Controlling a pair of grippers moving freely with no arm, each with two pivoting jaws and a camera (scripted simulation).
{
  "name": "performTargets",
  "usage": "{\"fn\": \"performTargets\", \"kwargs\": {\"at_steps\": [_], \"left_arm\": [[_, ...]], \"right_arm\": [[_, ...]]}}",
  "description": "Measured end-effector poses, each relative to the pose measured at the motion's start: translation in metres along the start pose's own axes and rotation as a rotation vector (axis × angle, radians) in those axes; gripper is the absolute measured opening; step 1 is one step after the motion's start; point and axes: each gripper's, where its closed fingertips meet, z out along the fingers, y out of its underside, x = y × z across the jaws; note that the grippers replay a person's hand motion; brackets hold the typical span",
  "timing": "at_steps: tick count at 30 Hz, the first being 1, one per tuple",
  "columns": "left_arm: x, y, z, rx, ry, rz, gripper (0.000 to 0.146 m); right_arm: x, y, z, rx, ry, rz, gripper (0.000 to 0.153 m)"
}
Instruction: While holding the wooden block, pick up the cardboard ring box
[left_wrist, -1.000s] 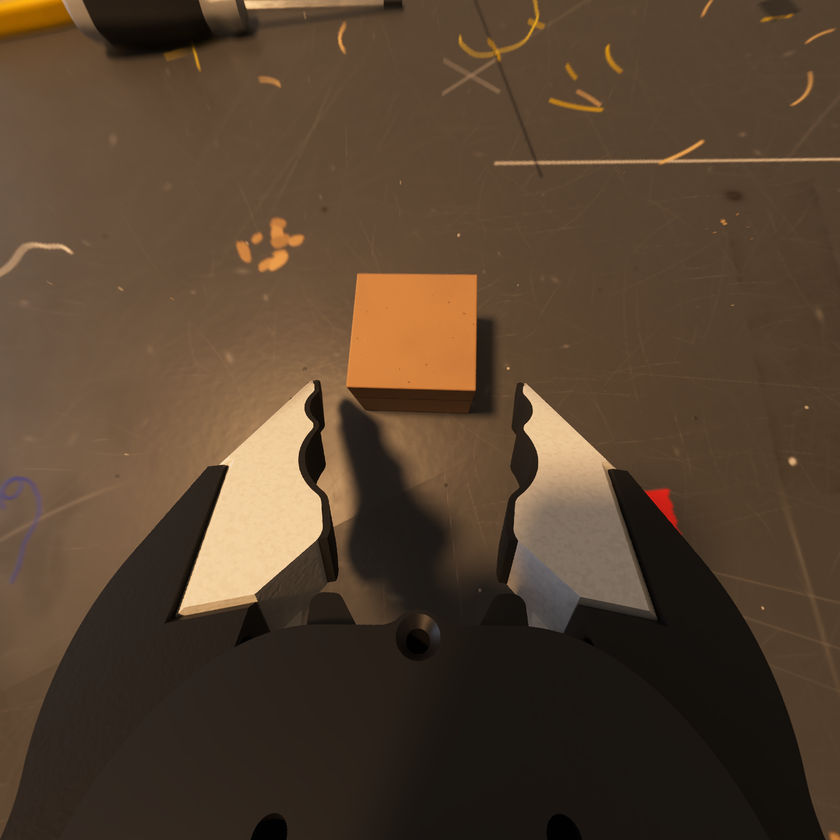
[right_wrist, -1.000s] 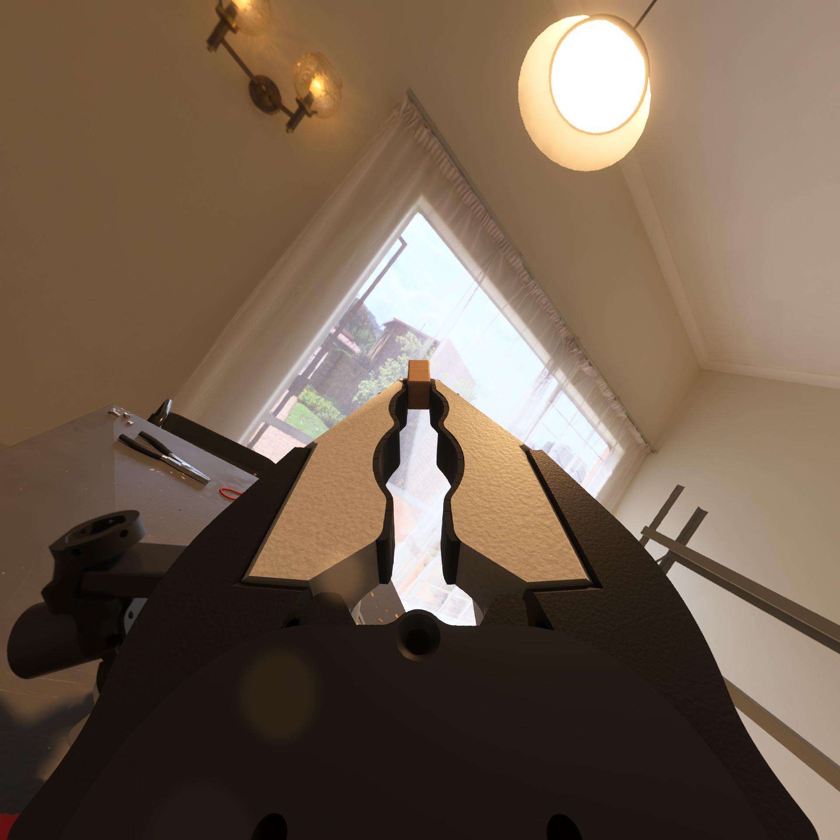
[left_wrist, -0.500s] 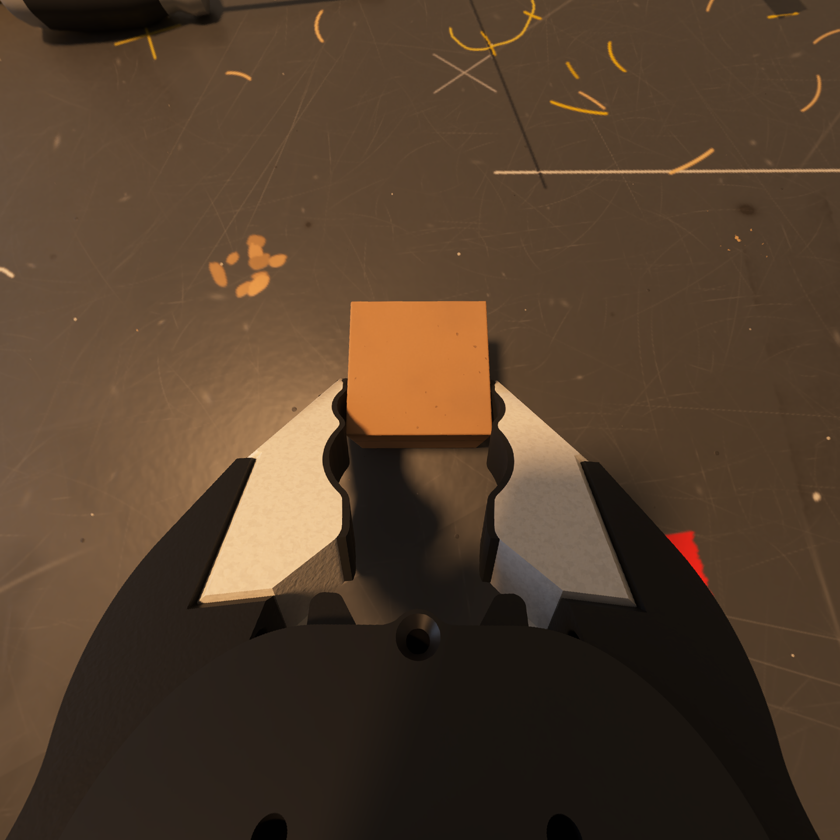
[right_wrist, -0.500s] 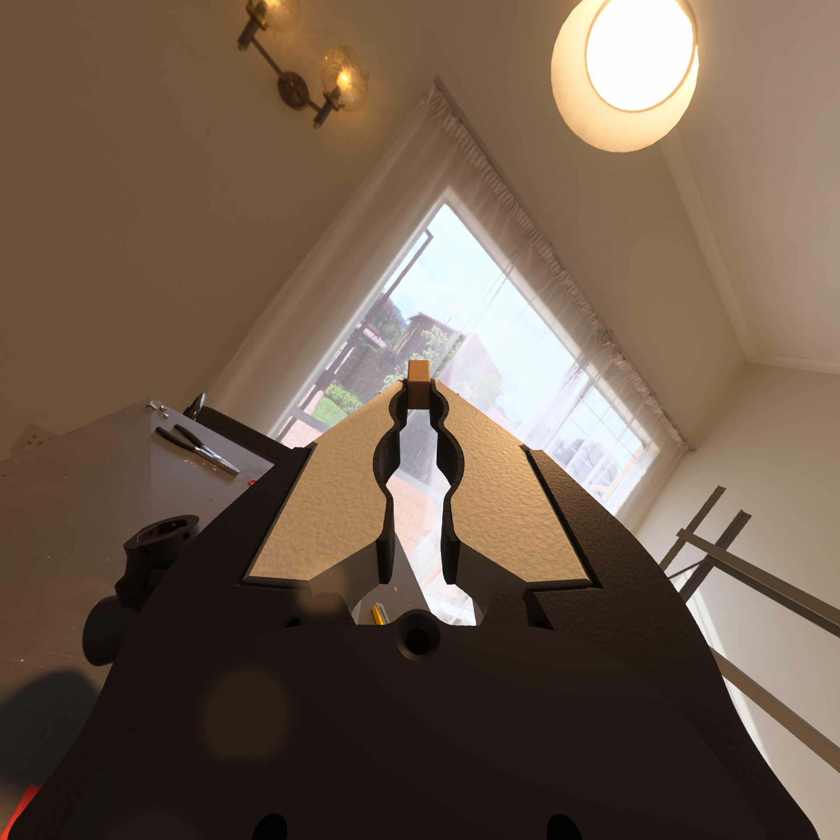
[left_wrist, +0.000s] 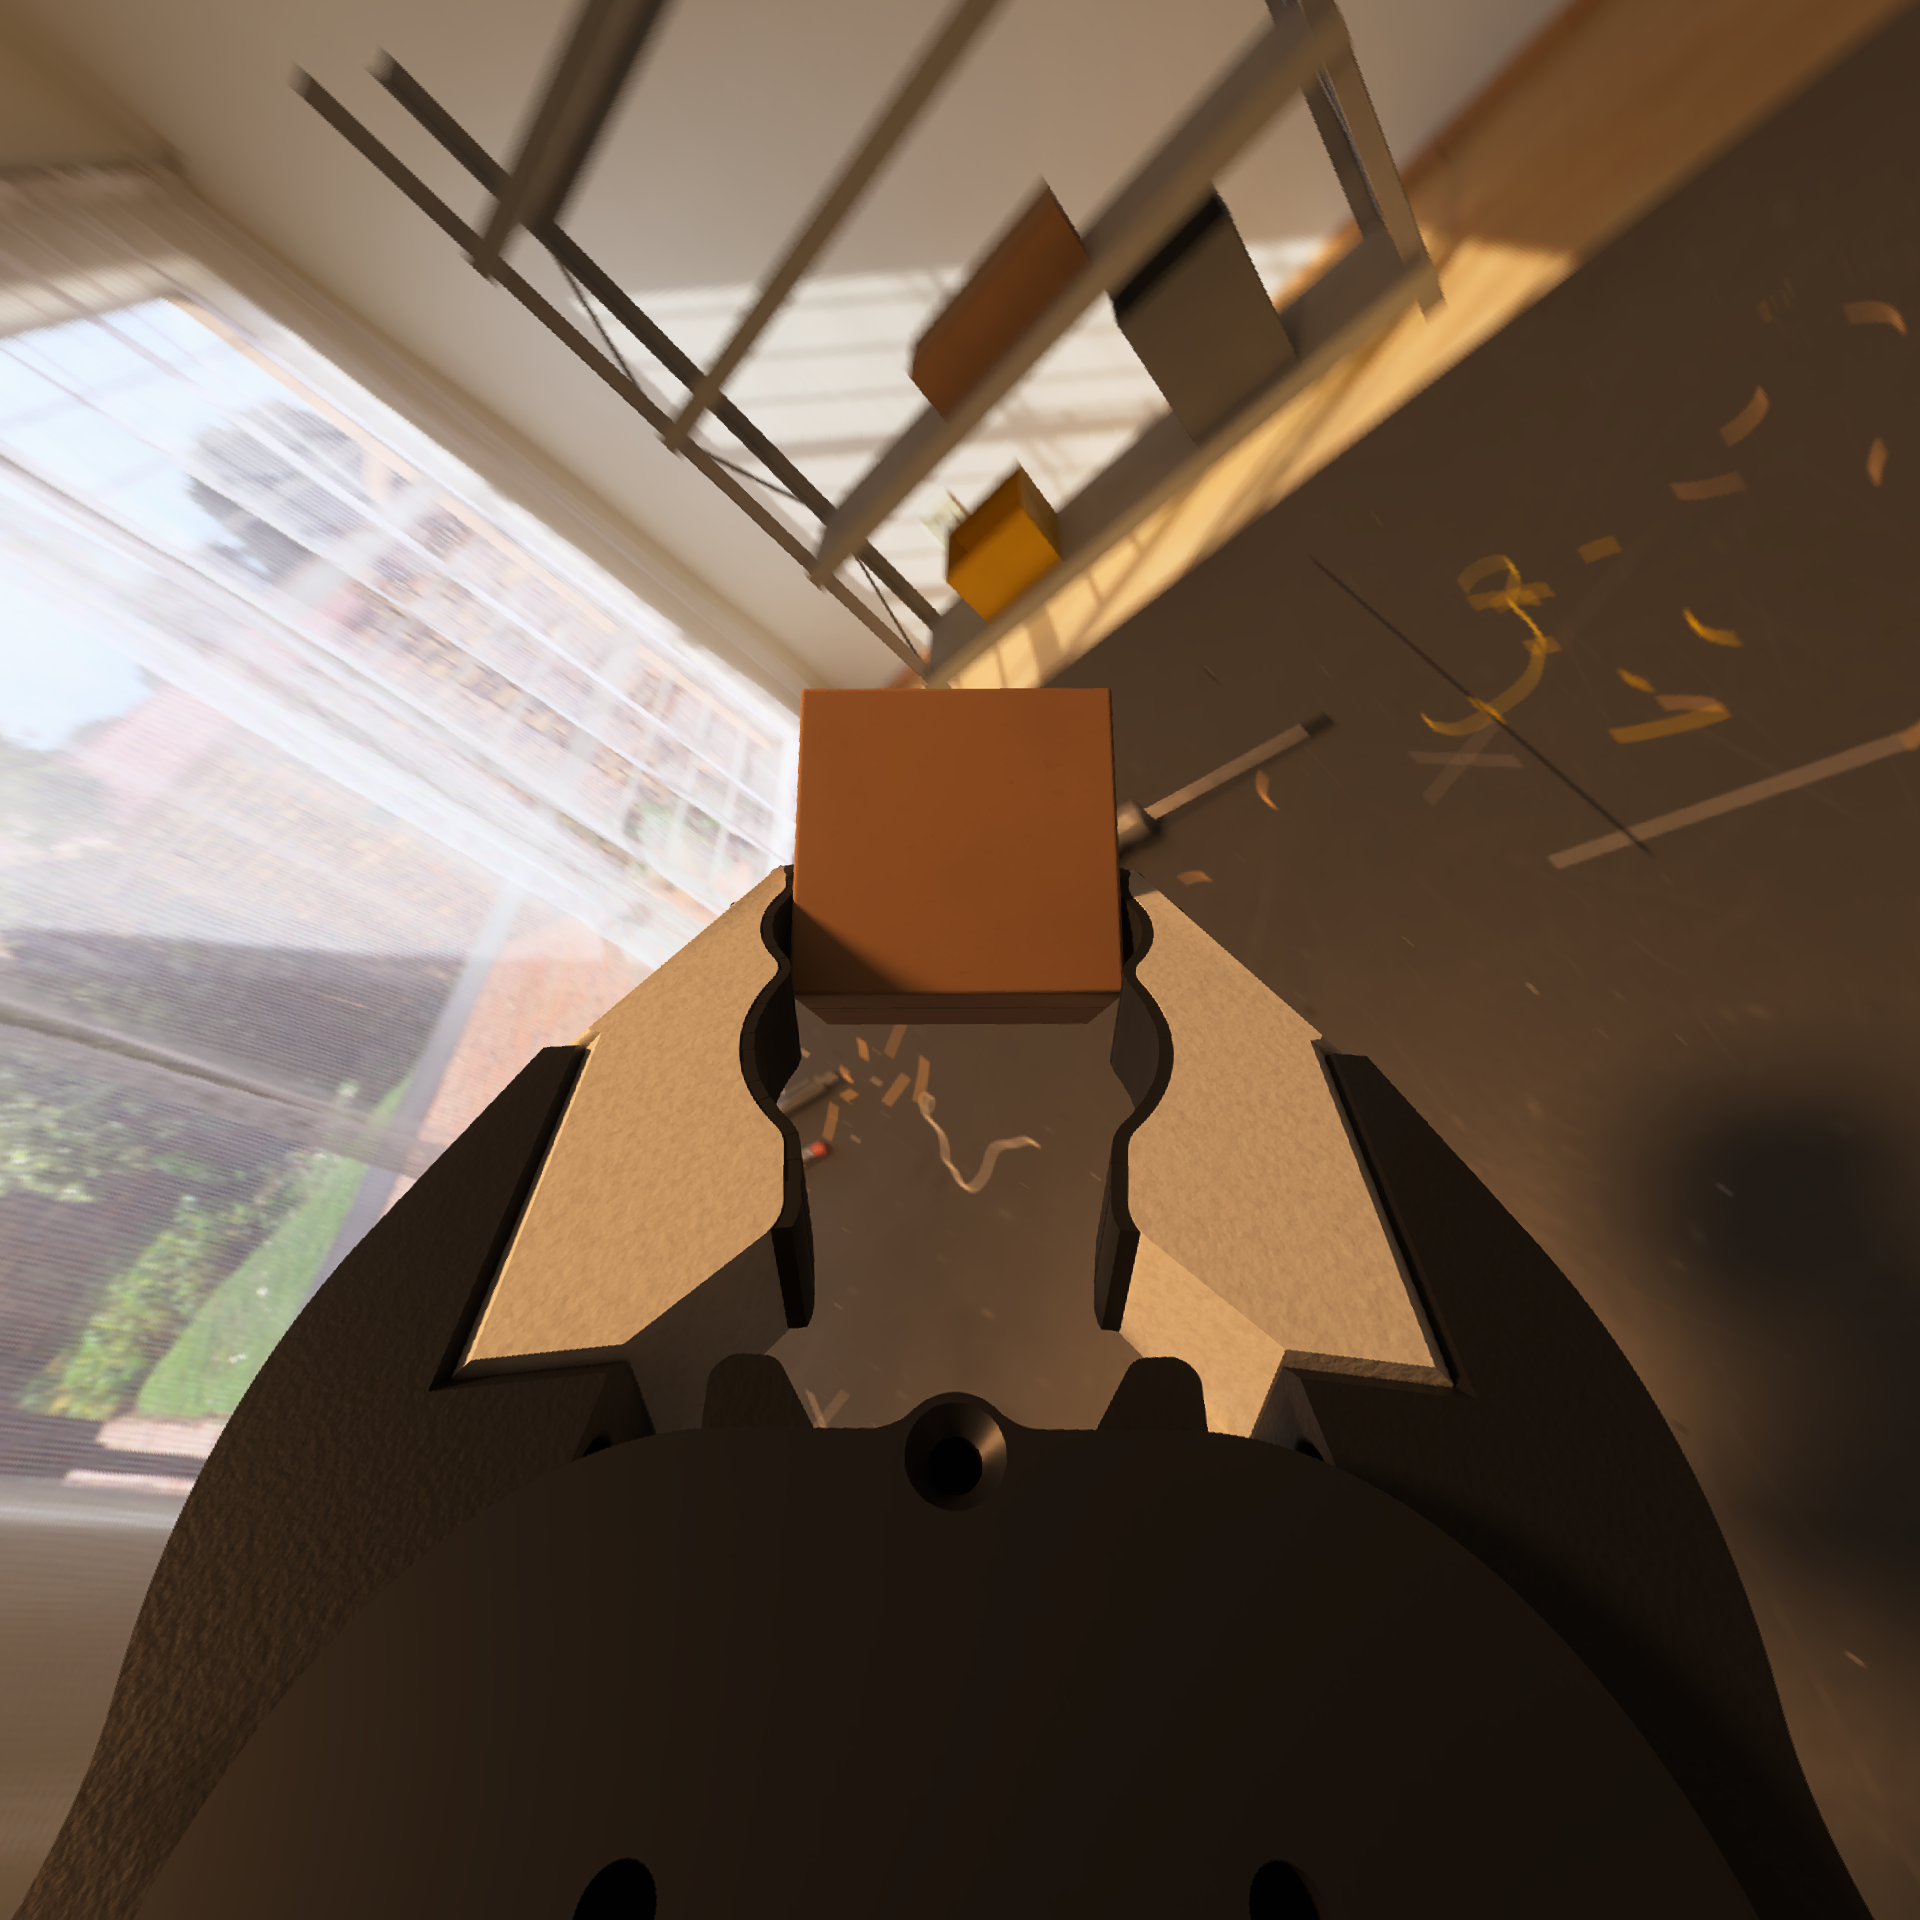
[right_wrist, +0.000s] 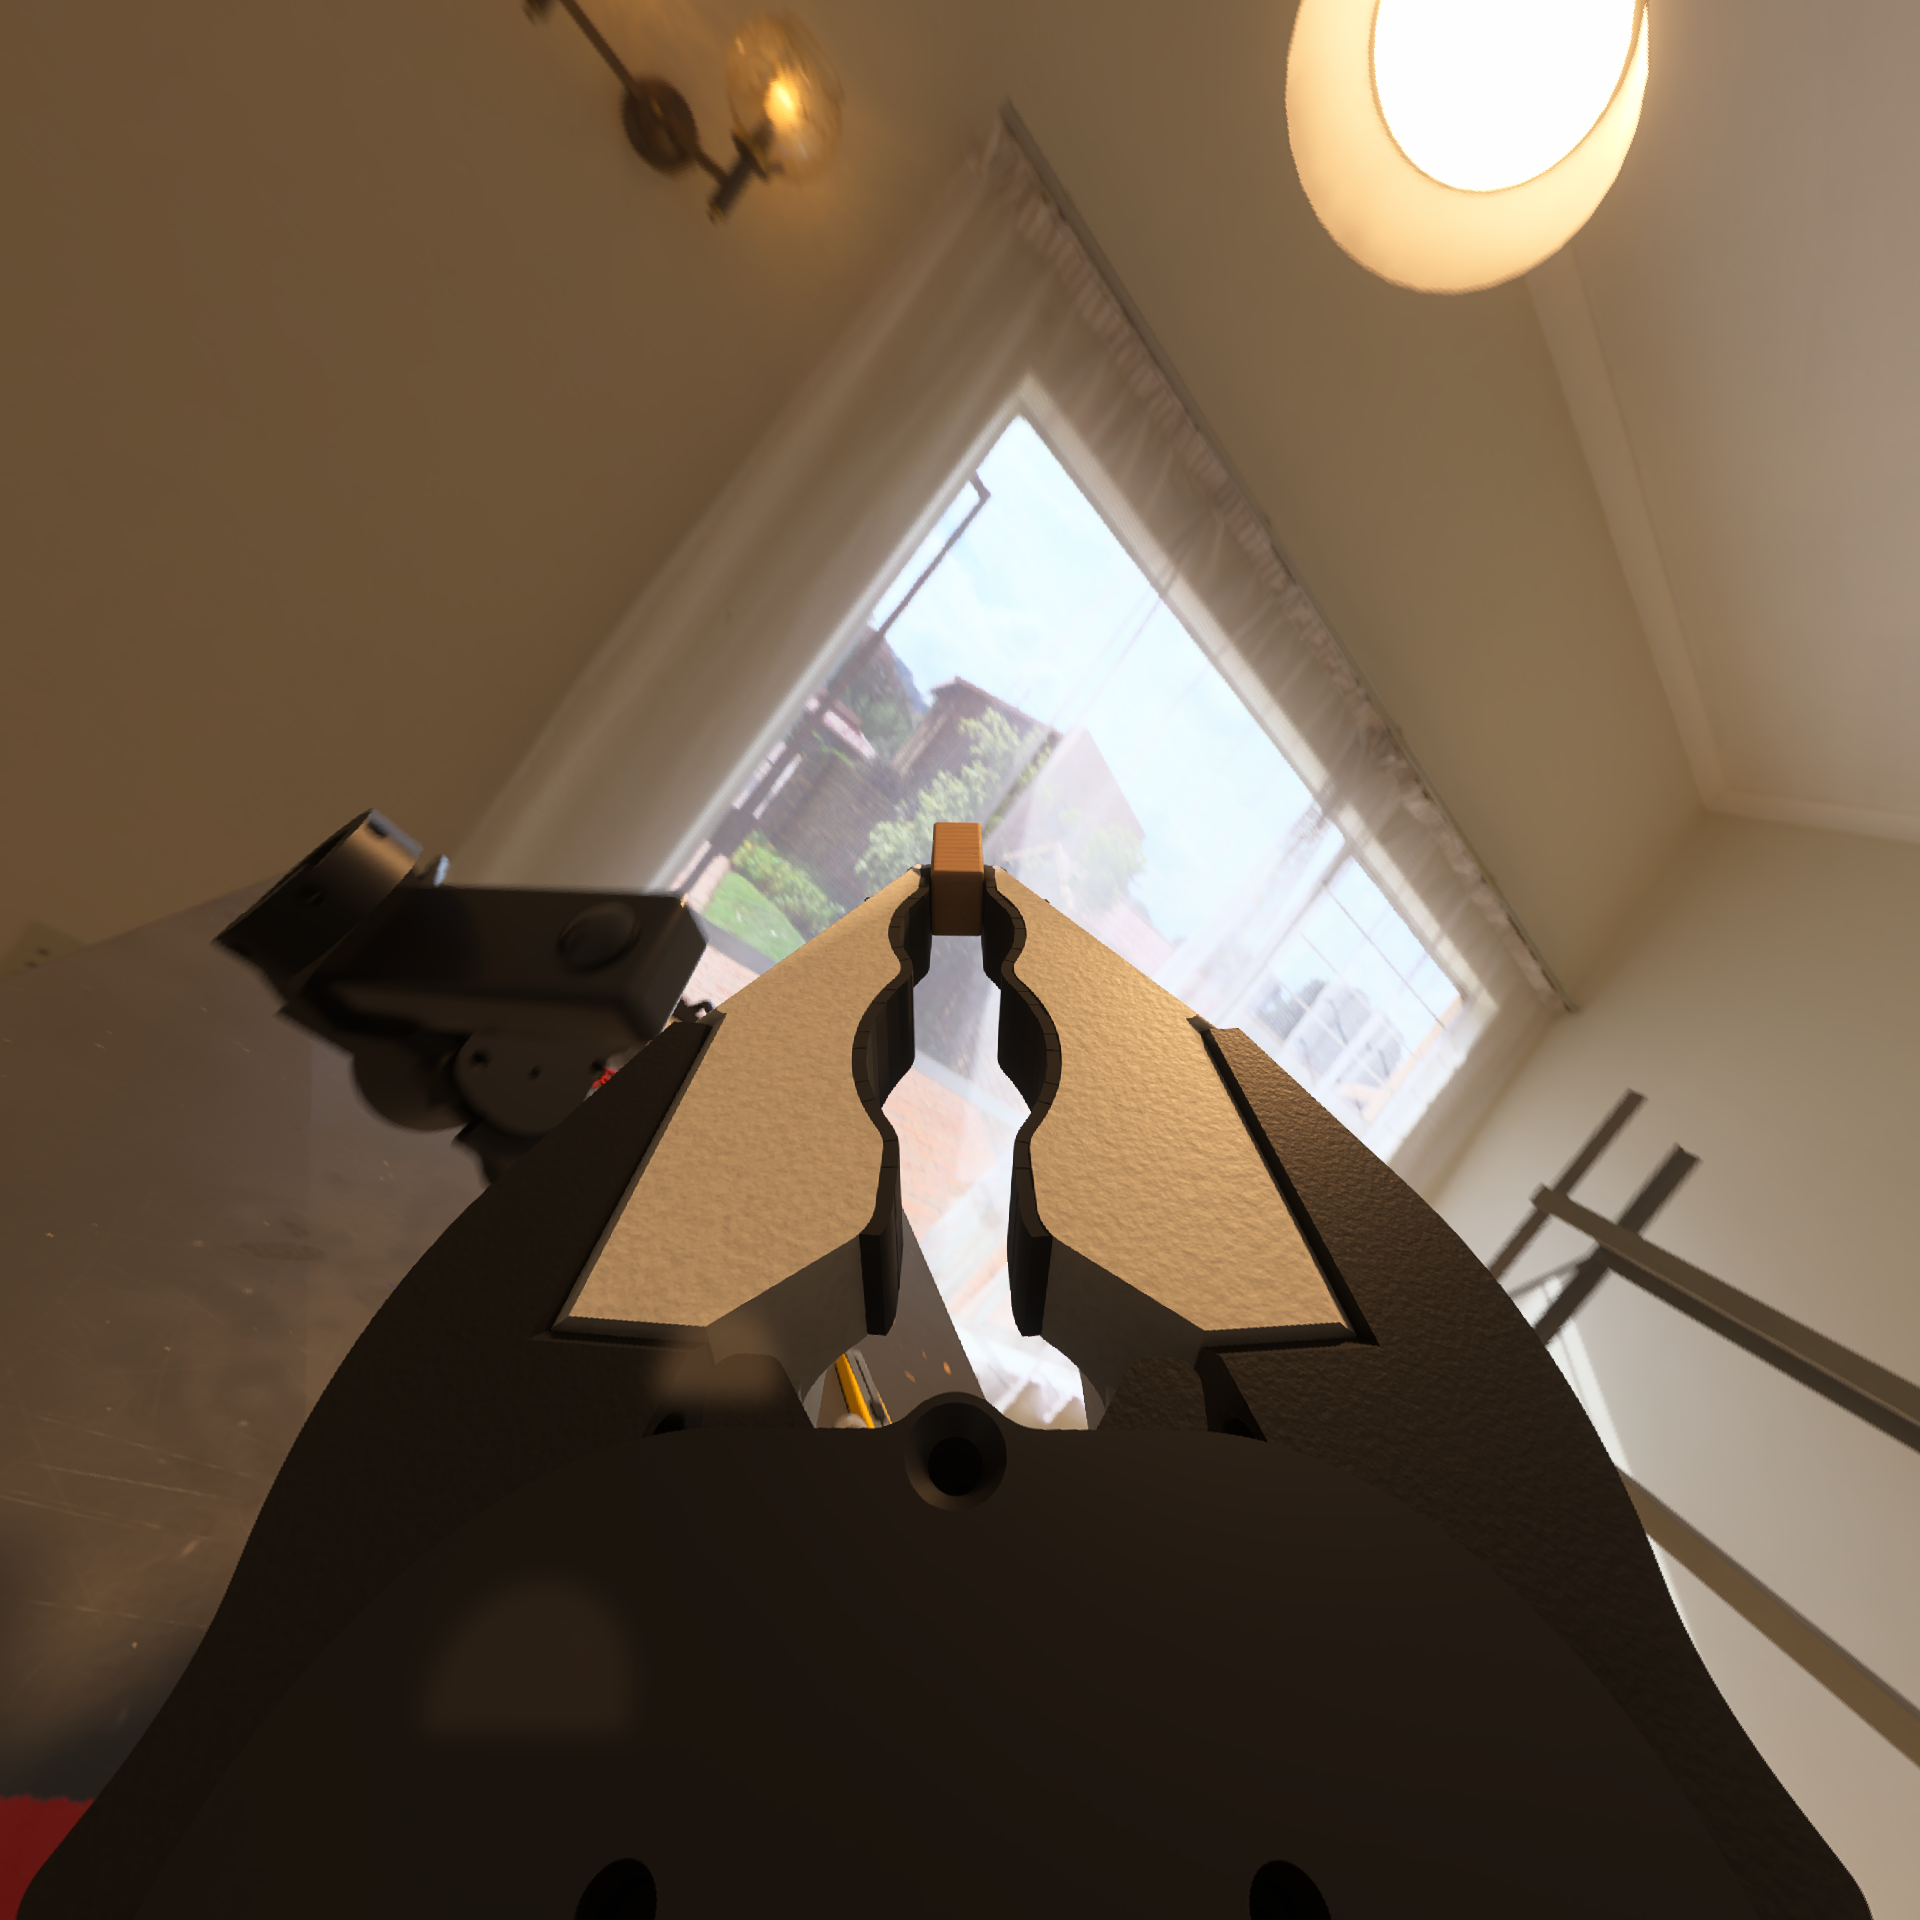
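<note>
Left gripper clamped on the ring box at its fingertips, box clear of the surface and tilted with the gripper. View is motion-blurred. Window on the left, metal shelf with boxes behind, dark scratched surface with yellow shavings on the right.

Right gripper nearly closed, pinching the block at the very tips, aimed up at the window. Left gripper's body shows at left over the grey surface. Wall lamp upper left, round ceiling light upper right.
</note>
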Motion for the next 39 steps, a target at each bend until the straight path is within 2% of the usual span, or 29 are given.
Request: {"fn": "performTargets", "kwargs": {"at_steps": [5,7,10,13,18,23,28,31,35,39], "left_arm": [[-0.077,-0.035,-0.025,0.169,-0.066,-0.142,0.059],[-0.105,-0.043,-0.034,0.227,-0.077,-0.215,0.059],[-0.137,-0.046,-0.046,0.307,-0.083,-0.330,0.059],[-0.149,-0.045,-0.052,0.383,-0.006,-0.477,0.059],[-0.142,-0.046,-0.058,0.467,0.189,-0.617,0.059],[-0.127,-0.058,-0.071,0.531,0.393,-0.693,0.059],[-0.091,-0.074,-0.066,0.509,0.558,-0.683,0.059],[-0.068,-0.080,-0.057,0.470,0.614,-0.656,0.059],[-0.046,-0.081,-0.046,0.412,0.668,-0.646,0.059],[-0.036,-0.079,-0.042,0.381,0.705,-0.642,0.059]], "right_arm": [[-0.016,-0.009,0.002,0.072,-0.084,0.007,0.008],[-0.031,-0.008,0.005,0.098,-0.161,-0.028,0.008],[-0.050,0.005,0.015,0.090,-0.240,-0.051,0.008],[-0.071,0.027,0.029,0.069,-0.309,-0.029,0.008],[-0.095,0.090,0.060,-0.055,-0.301,0.005,0.008],[-0.085,0.135,0.072,-0.120,-0.092,0.021,0.008],[-0.050,0.136,0.065,-0.141,0.158,-0.050,0.008],[-0.031,0.131,0.056,-0.179,0.249,-0.160,0.008],[-0.023,0.118,0.049,-0.133,0.237,-0.203,0.008],[-0.025,0.113,0.048,-0.120,0.167,-0.230,0.008]]}}
